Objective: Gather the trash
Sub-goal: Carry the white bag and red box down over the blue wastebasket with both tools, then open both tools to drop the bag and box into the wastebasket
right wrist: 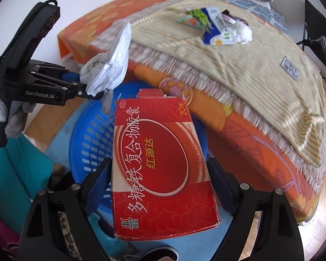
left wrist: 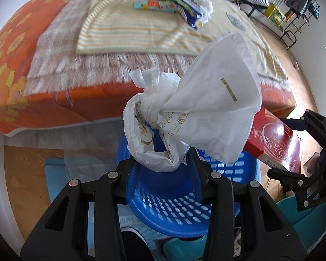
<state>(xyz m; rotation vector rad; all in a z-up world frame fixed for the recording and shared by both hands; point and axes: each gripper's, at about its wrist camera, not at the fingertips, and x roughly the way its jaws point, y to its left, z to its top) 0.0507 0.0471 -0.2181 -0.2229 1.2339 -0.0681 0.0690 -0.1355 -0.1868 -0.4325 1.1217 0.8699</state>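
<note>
My left gripper is shut on a knotted white plastic bag and holds it above a blue perforated basket. The bag also shows in the right wrist view, pinched in the left gripper. My right gripper is shut on a red cardboard box with Chinese print, held over the same basket. The box shows in the left wrist view, with the right gripper behind it. Several wrappers lie on the bed; they also show in the right wrist view.
An orange-covered bed with a striped yellow blanket and fringed throw stands just behind the basket. A teal cloth hangs at the left. Wooden floor and a black rack lie to the right.
</note>
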